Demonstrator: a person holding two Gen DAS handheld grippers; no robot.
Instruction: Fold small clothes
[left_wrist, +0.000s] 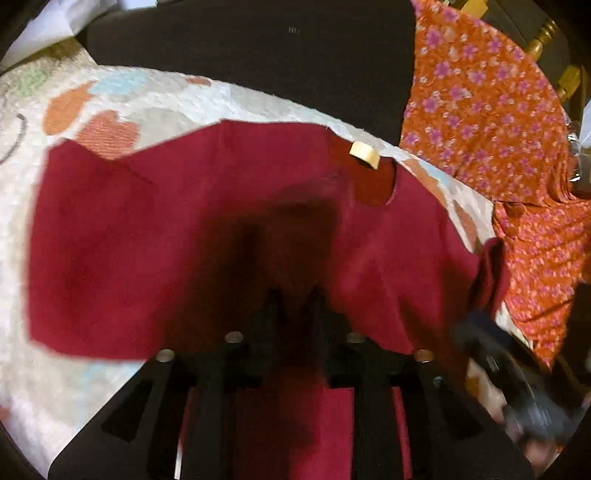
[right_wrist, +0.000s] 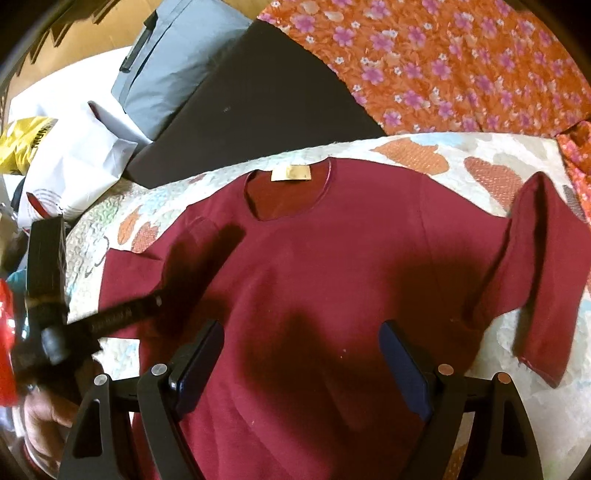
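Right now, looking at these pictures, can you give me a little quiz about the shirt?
1. True or false: the right gripper is clamped on the maroon shirt.
2. The label at the shirt's neck is: A cream, B green, C black.
3. Fill in: the shirt lies on a patterned ____.
Key: 1 false, its jaws stand open above the shirt; 2 A; 3 quilt.

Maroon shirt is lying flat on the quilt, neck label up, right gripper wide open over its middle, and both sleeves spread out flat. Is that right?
Not quite. Only one sleeve lies flat; the sleeve nearer the orange floral fabric is folded and bunched up, as the right wrist view shows. The rest stands: maroon shirt on the quilt, label up, right gripper wide open.
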